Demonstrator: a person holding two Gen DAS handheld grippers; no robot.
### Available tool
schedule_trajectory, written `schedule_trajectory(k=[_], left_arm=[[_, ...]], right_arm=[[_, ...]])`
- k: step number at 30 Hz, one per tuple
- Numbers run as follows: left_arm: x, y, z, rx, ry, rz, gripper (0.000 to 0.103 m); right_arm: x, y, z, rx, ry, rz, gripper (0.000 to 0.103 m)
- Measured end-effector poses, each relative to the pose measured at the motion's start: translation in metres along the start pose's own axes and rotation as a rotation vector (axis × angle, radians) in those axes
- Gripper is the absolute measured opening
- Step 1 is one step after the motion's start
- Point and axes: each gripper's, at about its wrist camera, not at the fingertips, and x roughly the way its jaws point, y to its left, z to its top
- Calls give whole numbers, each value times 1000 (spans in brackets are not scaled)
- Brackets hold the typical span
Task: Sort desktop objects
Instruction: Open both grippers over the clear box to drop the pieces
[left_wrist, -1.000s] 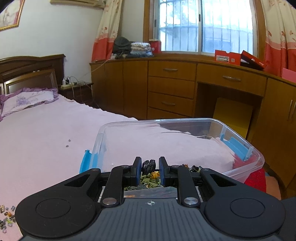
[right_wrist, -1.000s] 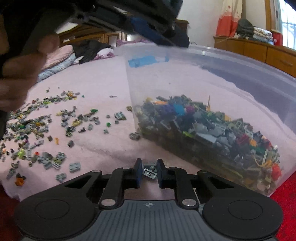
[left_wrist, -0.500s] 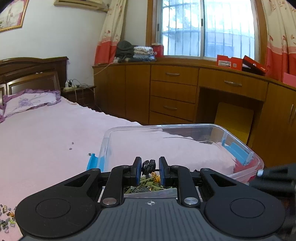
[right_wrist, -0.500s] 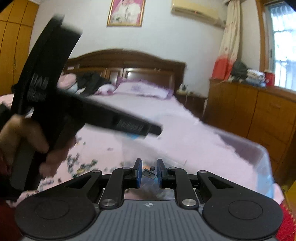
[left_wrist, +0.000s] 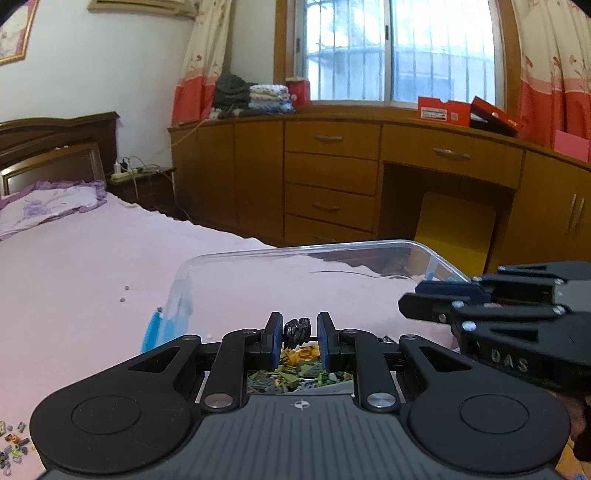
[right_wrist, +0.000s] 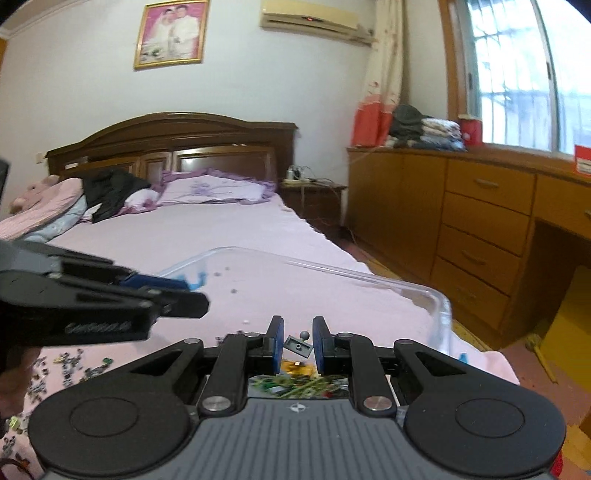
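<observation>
Left gripper (left_wrist: 297, 334), seen from its own wrist cam: jaws narrow, blue pads (left_wrist: 276, 341) clamped on a small black knobbly piece (left_wrist: 297, 331). Gripper sat over the clear plastic bin (left_wrist: 306, 251), which rested on the pink bed sheet (left_wrist: 92, 266). Below the jaws, inside the bin, a heap of mixed toy bricks (left_wrist: 299, 373) (yellow, green, grey) was visible. Bin's blue latch (left_wrist: 153, 330) at its left end.

Right gripper (right_wrist: 295, 341), own wrist cam: jaws narrow, closed on a small grey plate w/ a ball-joint stud (right_wrist: 298, 344), held tilted between the pads. It also hung over the bin (right_wrist: 369, 275), w/ bricks (right_wrist: 299, 384) showing under the jaws. In the left cam the right gripper (left_wrist: 410, 304) entered from the right edge, above the bin's near-right corner; in the right cam the left gripper (right_wrist: 199, 304) entered from the left, blurred. The two tools were near each other but apart.

Loose bricks (right_wrist: 74, 363) lay scattered on the sheet left of the bin; a few more (left_wrist: 13, 443) at the lower-left corner of the left cam. Two tiny bits (left_wrist: 123, 293) lay on the sheet beyond the bin.

Bkgd: wooden headboard (right_wrist: 170, 144), purple pillow (right_wrist: 214, 190), wooden drawer unit (left_wrist: 332, 177) under the window (left_wrist: 395, 48), folded clothes (left_wrist: 258, 96), red shoebox (left_wrist: 443, 110).
</observation>
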Motion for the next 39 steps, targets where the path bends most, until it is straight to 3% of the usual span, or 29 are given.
schedule_trajectory(k=[5, 9, 11, 14, 19, 23, 31, 33, 39], left_arm=[[13, -9, 7, 28, 35, -8, 21], [22, -9, 12, -5, 73, -24, 24], [26, -6, 13, -29, 92, -32, 29], [25, -1, 13, -52, 100, -20, 45], [22, 5, 11, -74, 102, -4, 64], [18, 7, 13, -65, 110, 15, 70], [-4, 8, 25, -85, 147, 32, 97], [-8, 9, 26, -88, 167, 32, 102], [-17, 8, 23, -80, 201, 32, 103]], right_arm=[[22, -19, 2, 54, 64, -3, 18], [37, -27, 1, 77, 123, -7, 18], [39, -29, 2, 86, 140, -7, 20], [38, -29, 4, 94, 152, -5, 25], [32, -24, 6, 106, 150, -3, 45], [24, -16, 4, 102, 173, 0, 53], [-4, -14, 13, 132, 219, 4, 68], [-9, -14, 14, 142, 247, 25, 74], [-16, -8, 11, 172, 314, 52, 76]])
